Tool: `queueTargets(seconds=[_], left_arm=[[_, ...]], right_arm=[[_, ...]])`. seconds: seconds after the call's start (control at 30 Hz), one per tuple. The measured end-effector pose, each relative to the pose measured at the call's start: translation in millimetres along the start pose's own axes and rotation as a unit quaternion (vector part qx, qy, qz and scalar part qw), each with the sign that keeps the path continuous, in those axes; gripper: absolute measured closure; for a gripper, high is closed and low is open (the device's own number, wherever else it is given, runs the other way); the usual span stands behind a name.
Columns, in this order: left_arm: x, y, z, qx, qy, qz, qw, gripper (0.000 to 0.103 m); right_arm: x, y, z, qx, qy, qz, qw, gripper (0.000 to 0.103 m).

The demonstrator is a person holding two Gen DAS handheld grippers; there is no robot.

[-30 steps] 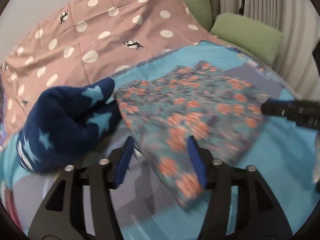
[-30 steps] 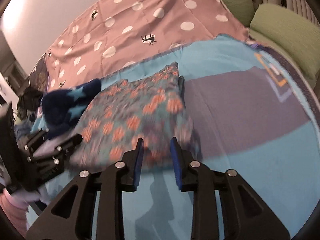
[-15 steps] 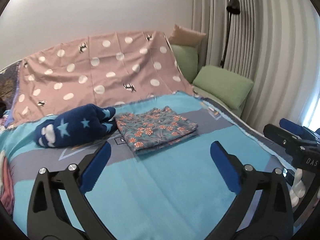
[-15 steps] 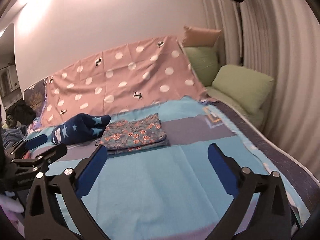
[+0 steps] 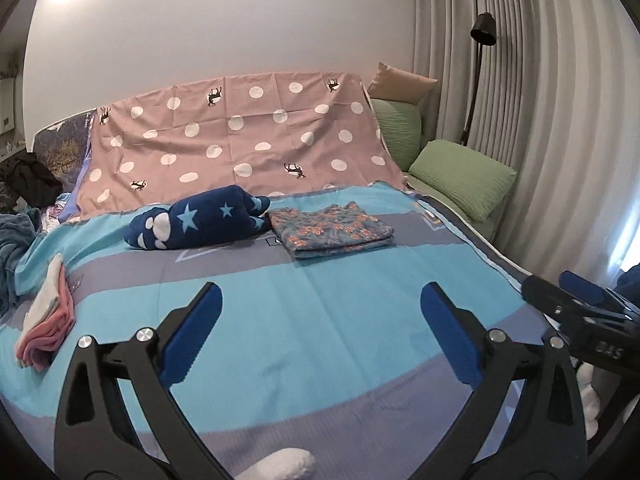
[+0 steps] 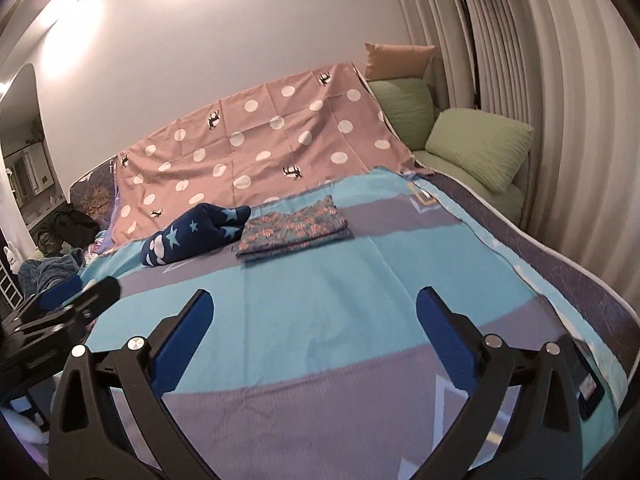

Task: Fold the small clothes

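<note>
A folded floral garment (image 5: 332,230) lies flat on the blue bedspread (image 5: 320,312), far from both grippers; it also shows in the right wrist view (image 6: 294,230). A rolled navy star-print garment (image 5: 196,222) lies just left of it, touching it, and shows in the right wrist view (image 6: 192,234) too. My left gripper (image 5: 320,312) is wide open and empty above the bed's near part. My right gripper (image 6: 314,320) is wide open and empty. Each gripper shows at the edge of the other's view.
A folded pink and white cloth (image 5: 46,320) lies at the bed's left edge. A pink dotted sheet (image 5: 240,148) drapes the headboard. Green pillows (image 5: 460,178) sit at the back right by curtains and a floor lamp (image 5: 482,32). Clothes pile (image 5: 16,240) at the left.
Both grippers let go of the floral garment, opened wide and pulled back from it, away toward the bed's near side. The garment now lies folded beside the navy roll.
</note>
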State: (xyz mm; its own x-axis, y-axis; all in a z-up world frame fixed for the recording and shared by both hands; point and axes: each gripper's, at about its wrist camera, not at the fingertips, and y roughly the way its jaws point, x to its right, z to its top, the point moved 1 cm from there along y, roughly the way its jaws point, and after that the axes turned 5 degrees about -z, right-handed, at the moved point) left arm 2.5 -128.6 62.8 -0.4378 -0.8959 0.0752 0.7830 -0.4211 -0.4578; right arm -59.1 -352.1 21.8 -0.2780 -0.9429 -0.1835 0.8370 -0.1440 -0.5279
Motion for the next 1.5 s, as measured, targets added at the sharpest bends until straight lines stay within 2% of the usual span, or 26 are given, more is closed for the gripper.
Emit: queueTargets(seconds=[0.13,0.37,1.5], left_arm=[[8,-17,-8,0.001,0.010,0.010,0.9999,0.002],[11,-26,-18,-0.007,-0.007,0.001,0.9999,0.002],[23,-26,-38,-0.031,0.005,0.002,0.9995,0.002]], right_arm=[[1,-8,-7,-0.003,-0.008,-0.010,1.000,0.002],[2,-15,-15,-0.012,-0.017,-0.012,1.000,0.001],[-4,-17,-25,-0.037,-0.030,-0.001,0.999,0.001]])
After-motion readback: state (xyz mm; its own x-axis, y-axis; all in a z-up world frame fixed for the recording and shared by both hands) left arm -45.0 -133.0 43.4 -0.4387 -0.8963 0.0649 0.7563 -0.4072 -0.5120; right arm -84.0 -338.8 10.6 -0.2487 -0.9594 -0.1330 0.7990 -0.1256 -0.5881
